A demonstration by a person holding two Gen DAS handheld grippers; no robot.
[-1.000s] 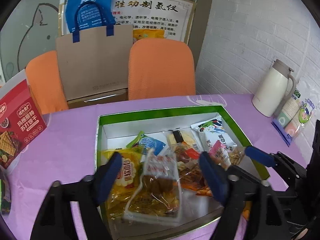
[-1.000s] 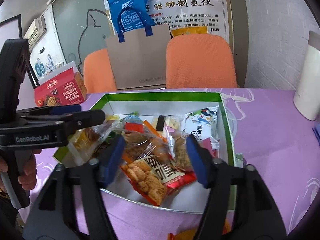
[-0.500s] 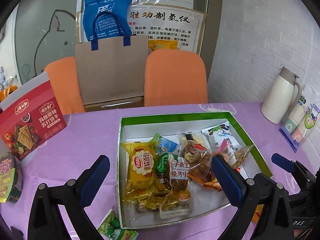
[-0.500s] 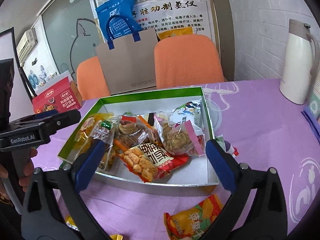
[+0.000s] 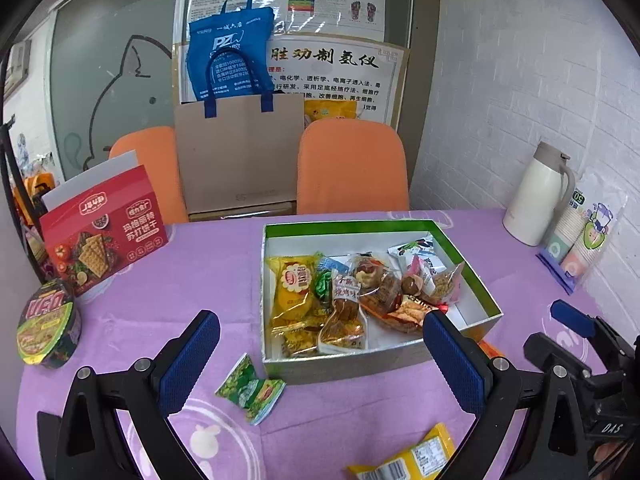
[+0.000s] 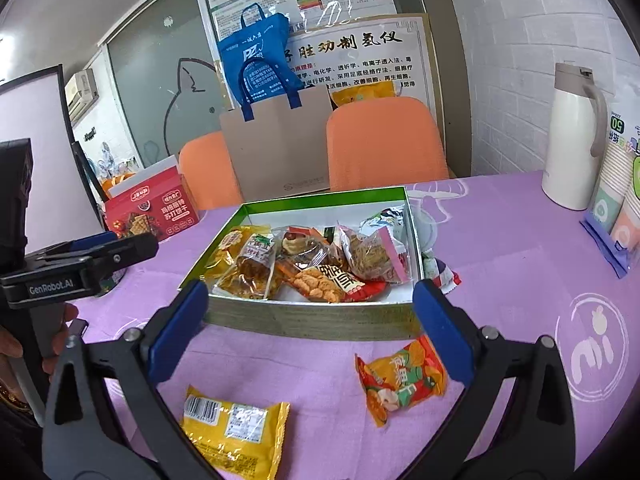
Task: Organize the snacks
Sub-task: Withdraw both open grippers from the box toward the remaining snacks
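From the left wrist we see a green snack packet [image 5: 251, 387] lying on the purple-clothed bench [image 5: 192, 280] just in front of the near-left corner of the green-rimmed cardboard box [image 5: 352, 227], and a round instant-noodle cup [image 5: 47, 324] at the far left; the right wrist view shows neither clearly. From the right wrist we see an orange snack packet [image 6: 402, 376] just in front of the box's near wall, and a red-and-white packet [image 6: 440, 274] touching its right wall outside; the left view hides the orange one almost wholly behind its own finger. A yellow barcode packet [image 6: 234, 426] lies nearest us and shows in both views. That makes four loose packets on the bench; inside the box we count roughly ten packets piled on one another, too overlapped for an exact count.

The left hand-held gripper [image 5: 320, 360] has its blue pads wide apart with nothing between them, and a hand [image 6: 24, 344] grips its handle; the right hand-held gripper [image 6: 310, 328] likewise stands wide apart and empty; both hover in front of the box.

Around: one red cracker carton [image 5: 102, 232], one white thermos jug [image 5: 536, 196], one sleeve of paper cups [image 5: 580, 236], two orange chairs [image 5: 352, 168], one brown paper bag [image 5: 240, 152] and one blue tote bag [image 5: 228, 56].
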